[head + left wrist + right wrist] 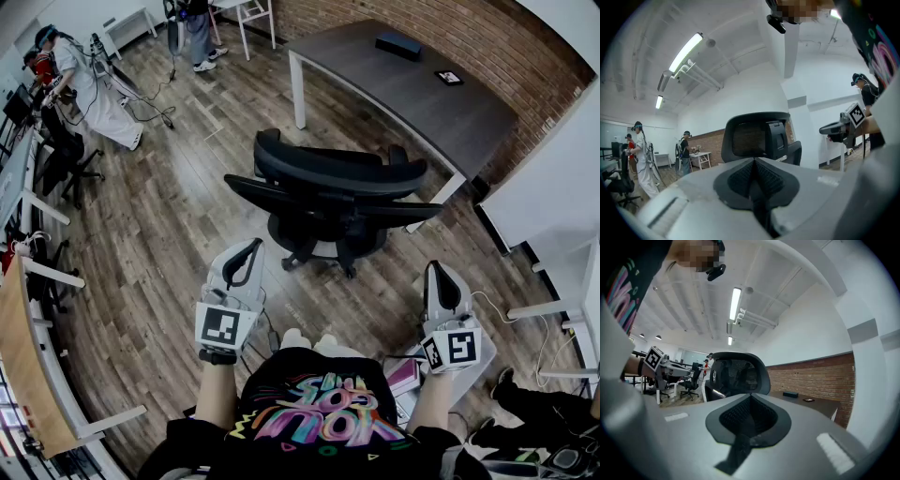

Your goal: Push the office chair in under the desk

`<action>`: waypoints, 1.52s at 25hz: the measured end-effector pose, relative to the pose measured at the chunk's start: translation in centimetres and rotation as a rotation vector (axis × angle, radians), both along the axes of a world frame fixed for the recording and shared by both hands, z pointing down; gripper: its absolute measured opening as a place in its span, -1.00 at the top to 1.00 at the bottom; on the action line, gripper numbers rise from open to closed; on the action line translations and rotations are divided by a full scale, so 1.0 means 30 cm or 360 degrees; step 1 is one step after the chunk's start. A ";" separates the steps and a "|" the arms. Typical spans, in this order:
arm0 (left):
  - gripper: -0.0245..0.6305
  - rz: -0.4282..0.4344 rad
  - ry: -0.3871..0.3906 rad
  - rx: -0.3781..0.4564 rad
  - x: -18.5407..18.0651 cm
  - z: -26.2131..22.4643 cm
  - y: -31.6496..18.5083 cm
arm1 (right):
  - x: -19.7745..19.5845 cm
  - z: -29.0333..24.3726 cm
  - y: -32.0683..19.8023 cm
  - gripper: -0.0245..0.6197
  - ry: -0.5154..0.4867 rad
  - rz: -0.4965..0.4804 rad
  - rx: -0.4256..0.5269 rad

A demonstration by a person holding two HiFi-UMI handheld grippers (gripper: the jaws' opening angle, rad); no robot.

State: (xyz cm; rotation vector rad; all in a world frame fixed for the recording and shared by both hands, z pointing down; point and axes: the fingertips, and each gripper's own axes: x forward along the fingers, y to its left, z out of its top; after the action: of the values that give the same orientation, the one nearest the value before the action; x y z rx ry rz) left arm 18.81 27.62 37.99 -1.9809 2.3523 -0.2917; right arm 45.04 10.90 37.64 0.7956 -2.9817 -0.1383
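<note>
Holding both tongs low in front of me, I have my left gripper and right gripper squeezed fully together, nothing between the jaws of either. Just beyond them the black office chair stands on the wood floor, touching neither gripper. Farther off is the dark desk by the brick wall; the chair sits at its near edge, not yet underneath.

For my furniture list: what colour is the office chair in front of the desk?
The office chair is black all over; the head view shows it best.
</note>
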 end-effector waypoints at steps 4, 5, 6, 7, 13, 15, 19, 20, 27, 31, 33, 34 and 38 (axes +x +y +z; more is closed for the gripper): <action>0.92 0.0017 -0.0056 -0.0048 0.019 0.041 0.010 | 0.004 0.045 -0.010 0.93 0.0086 0.0006 -0.0023; 0.92 0.0012 -0.0048 -0.0063 0.024 0.049 0.010 | 0.005 0.060 -0.016 0.93 0.0119 0.0008 -0.0029; 0.92 -0.0006 -0.0028 -0.0073 0.028 0.053 0.010 | 0.006 0.074 -0.021 0.93 0.0149 0.0010 -0.0032; 0.92 -0.0029 -0.0013 -0.0078 0.031 0.055 0.013 | 0.008 0.085 -0.024 0.93 0.0170 0.0009 -0.0033; 0.78 -0.0034 -0.0102 -0.0144 0.029 0.077 0.038 | 0.021 0.089 -0.040 0.85 0.0210 -0.0035 0.0026; 0.74 -0.0070 -0.0101 -0.0159 0.025 0.085 0.049 | 0.029 0.089 -0.052 0.81 0.0242 -0.0064 0.0050; 0.60 -0.0124 -0.0127 -0.0199 -0.009 0.101 0.060 | 0.032 0.094 -0.085 0.60 0.0300 -0.0139 0.0063; 0.57 -0.0130 -0.0124 -0.0205 -0.024 0.102 0.058 | 0.030 0.091 -0.100 0.56 0.0312 -0.0144 0.0071; 0.41 -0.0092 -0.0175 -0.0311 -0.130 0.141 0.011 | -0.009 0.103 -0.204 0.23 0.0406 -0.0147 0.0149; 0.29 -0.0073 -0.0244 -0.0371 -0.201 0.167 -0.023 | -0.048 0.120 -0.251 0.09 0.0461 -0.0170 0.0184; 0.24 -0.0072 -0.0287 -0.0397 -0.244 0.183 -0.046 | -0.067 0.141 -0.278 0.06 0.0495 -0.0171 0.0198; 0.18 -0.0072 -0.0306 -0.0411 -0.265 0.191 -0.058 | -0.075 0.153 -0.291 0.05 0.0514 -0.0169 0.0202; 0.06 -0.0062 -0.0394 -0.0470 -0.350 0.209 -0.121 | -0.121 0.178 -0.340 0.02 0.0581 -0.0167 0.0258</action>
State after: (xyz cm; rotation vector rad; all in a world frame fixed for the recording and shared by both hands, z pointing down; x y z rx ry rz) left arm 8.31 24.00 44.26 -1.8774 2.2981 -0.8778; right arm 41.41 0.70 42.98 0.5535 -2.6867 -0.4798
